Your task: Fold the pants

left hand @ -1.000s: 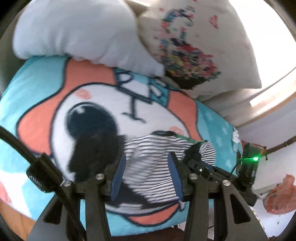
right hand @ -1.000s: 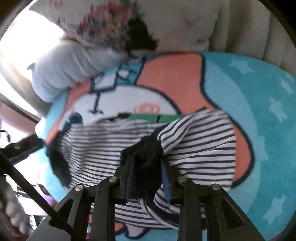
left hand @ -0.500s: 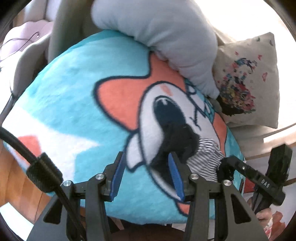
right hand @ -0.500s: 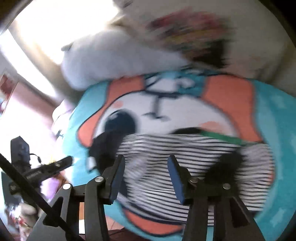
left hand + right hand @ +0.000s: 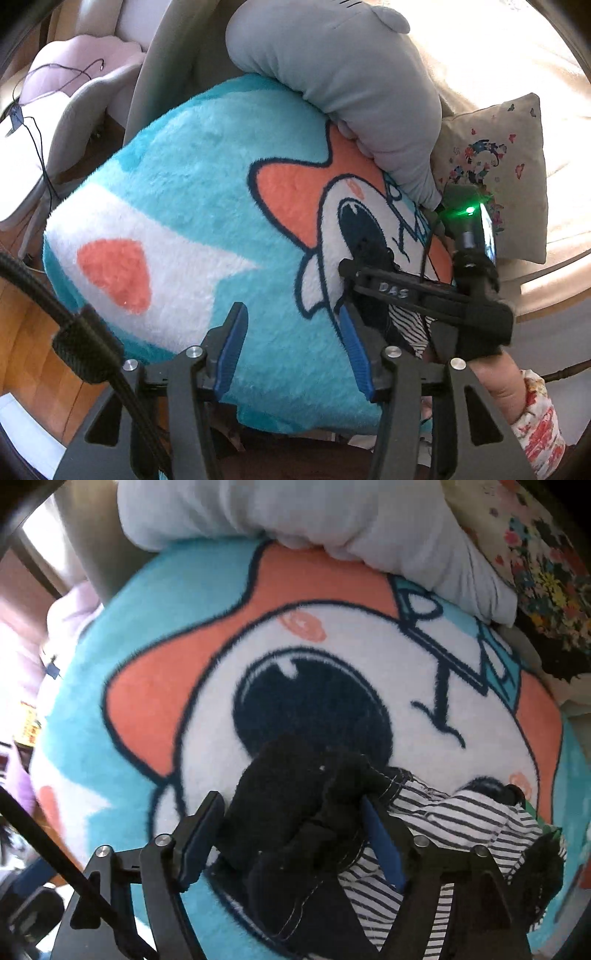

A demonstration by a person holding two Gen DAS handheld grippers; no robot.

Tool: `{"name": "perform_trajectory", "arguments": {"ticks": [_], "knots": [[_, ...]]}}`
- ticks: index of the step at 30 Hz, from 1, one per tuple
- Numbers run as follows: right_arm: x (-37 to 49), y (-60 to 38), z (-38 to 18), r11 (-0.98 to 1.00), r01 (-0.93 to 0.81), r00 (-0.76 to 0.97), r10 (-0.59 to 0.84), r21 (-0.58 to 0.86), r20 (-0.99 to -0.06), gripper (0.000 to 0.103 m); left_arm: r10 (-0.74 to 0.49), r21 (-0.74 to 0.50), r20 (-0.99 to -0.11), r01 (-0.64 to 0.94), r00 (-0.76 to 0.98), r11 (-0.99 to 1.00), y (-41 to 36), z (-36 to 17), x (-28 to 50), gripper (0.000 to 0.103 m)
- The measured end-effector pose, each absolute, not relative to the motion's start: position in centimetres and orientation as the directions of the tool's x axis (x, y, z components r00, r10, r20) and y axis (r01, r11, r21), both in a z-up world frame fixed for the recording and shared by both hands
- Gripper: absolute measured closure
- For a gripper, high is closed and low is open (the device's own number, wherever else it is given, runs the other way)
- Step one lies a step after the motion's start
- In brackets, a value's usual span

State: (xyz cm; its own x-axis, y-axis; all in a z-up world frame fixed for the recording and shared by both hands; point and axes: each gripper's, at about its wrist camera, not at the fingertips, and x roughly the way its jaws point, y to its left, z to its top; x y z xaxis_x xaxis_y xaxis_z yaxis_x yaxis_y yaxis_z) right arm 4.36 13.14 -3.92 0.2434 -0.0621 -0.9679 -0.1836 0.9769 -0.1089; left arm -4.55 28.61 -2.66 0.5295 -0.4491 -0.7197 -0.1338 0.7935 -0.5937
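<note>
the striped black-and-white pants with black fleece cuff (image 5: 295,812) lay bunched on the plush turquoise cartoon blanket (image 5: 192,177). right gripper (image 5: 291,838) jaws had just been opening, released, cuff between them. left gripper (image 5: 291,347) stood released over bare blanket.

The blanket (image 5: 155,602) is fluffy turquoise with an orange, white and navy cartoon eye. Pants (image 5: 458,812) are white with thin dark stripes and a black end. Grey pillow (image 5: 354,85), cream cushion (image 5: 513,155) with a multicolour floral print. Tool pads (image 5: 231,349) are blue on black.
</note>
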Motion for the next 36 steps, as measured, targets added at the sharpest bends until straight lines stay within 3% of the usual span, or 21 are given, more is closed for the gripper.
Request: {"name": "perform_trajectory", "arguments": {"ticks": [1,2,3,6,19,25,36], "knots": [[4.1,13.4,-3.9,0.973,-0.198,0.258,-0.068,-0.122,-0.964,0.039,-0.455,-0.597,-0.720,-0.134,0.524,0.791,28.6,-2.9,-4.5,0.052],[3.8,13.5,-3.6,0.970,-0.207,0.273,-0.069,-0.128,-0.960,0.054,-0.460,-0.600,-0.720,-0.133,0.520,0.788,28.6,-3.1,-4.4,0.052],[3.7,13.5,-3.3,0.968,-0.210,0.286,-0.073,-0.137,-0.955,0.063,-0.470,-0.608,-0.716,-0.130,0.516,0.783,28.5,-3.2,-4.2,0.052],[3.2,12.1,-2.1,0.979,-0.192,0.299,-0.014,-0.074,-0.954,0.071,-0.509,-0.635,-0.696,-0.102,0.506,0.766,27.8,-3.4,-3.6,0.052],[0.9,6.1,4.1,0.978,-0.097,0.377,0.207,0.183,-0.903,0.073,-0.612,-0.633,-0.671,0.106,0.418,0.767,19.6,-1.8,0.1,0.049],[-0.3,2.8,6.2,0.964,-0.068,0.417,0.262,0.257,-0.871,0.073,-0.670,-0.642,-0.640,0.215,0.377,0.735,14.5,0.7,0.9,0.062],[-4.8,-8.7,8.5,0.894,0.048,0.514,0.361,0.446,-0.778,0.073,-0.680,-0.598,-0.653,0.324,0.333,0.733,5.2,3.9,-0.9,0.062]]}}
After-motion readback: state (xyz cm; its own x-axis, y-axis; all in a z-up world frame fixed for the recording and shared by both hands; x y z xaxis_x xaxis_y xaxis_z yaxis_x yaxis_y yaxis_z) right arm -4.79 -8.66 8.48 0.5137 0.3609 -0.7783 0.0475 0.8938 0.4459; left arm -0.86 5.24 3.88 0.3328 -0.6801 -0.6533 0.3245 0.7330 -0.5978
